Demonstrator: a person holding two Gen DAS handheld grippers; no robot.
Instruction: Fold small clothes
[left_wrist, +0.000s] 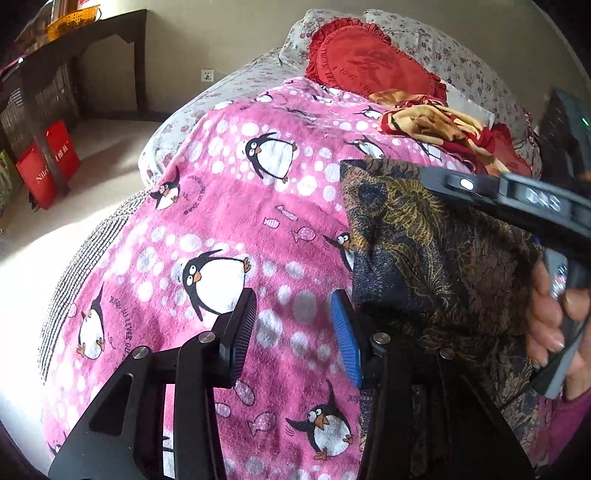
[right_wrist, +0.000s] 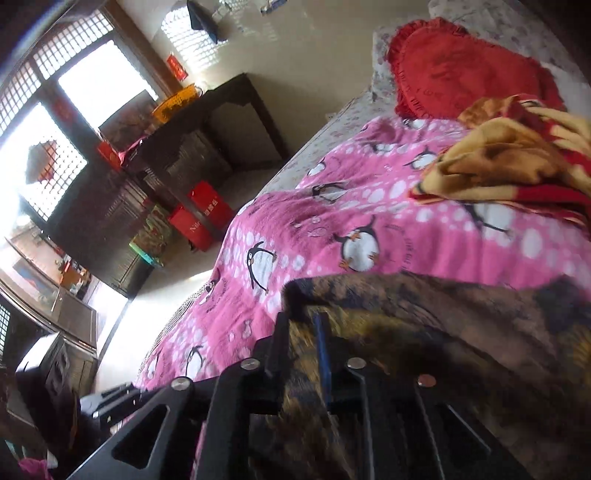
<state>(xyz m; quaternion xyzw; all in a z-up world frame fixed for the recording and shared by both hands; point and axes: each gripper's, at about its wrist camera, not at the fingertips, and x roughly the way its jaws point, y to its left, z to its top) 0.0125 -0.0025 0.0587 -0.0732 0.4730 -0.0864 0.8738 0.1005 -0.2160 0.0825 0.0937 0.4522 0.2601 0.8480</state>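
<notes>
Jaws seemingly around dark gold-patterned garment (right_wrist: 424, 332)

Black gripper (left_wrist: 293, 336), blue pad (left_wrist: 345, 341)

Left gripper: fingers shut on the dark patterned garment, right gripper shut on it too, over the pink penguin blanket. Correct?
Not quite. In the left wrist view the left gripper is open, its fingers holding nothing, with the pink penguin blanket showing between them. The right gripper is shut on the dark patterned garment, as you said.

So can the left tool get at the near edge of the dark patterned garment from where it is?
Probably yes: the left tool is open just beside the dark patterned garment, with only pink penguin blanket between.
</notes>
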